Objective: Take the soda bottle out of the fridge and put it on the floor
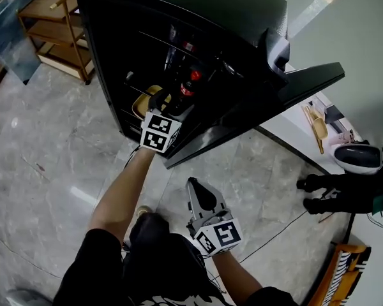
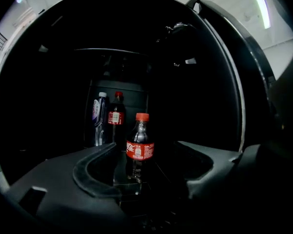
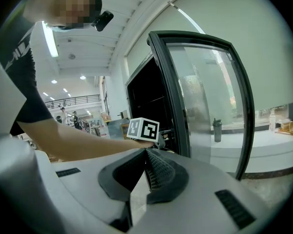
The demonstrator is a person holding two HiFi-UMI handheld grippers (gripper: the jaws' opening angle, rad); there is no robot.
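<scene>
The soda bottle point(image 2: 140, 145), dark cola with a red cap and red label, stands upright on a shelf inside the black fridge point(image 1: 179, 18). My left gripper point(image 2: 145, 151) reaches into the fridge with its jaws wide open. The bottle stands in the gap between them, and neither pad touches it. From the head view the left gripper point(image 1: 172, 104) is at the fridge opening, just below the bottle's red cap point(image 1: 194, 76). My right gripper point(image 1: 193, 183) hangs low in front of the fridge, shut with nothing in it; its fingertips point(image 3: 147, 156) meet.
Behind the soda bottle stand a second cola bottle point(image 2: 116, 116) and a clear bottle with a purple label point(image 2: 98, 118). The glass fridge door point(image 3: 210, 106) stands open on the right. A wooden shelf unit point(image 1: 57, 27) is at the back left, a white counter point(image 1: 293, 129) on the right.
</scene>
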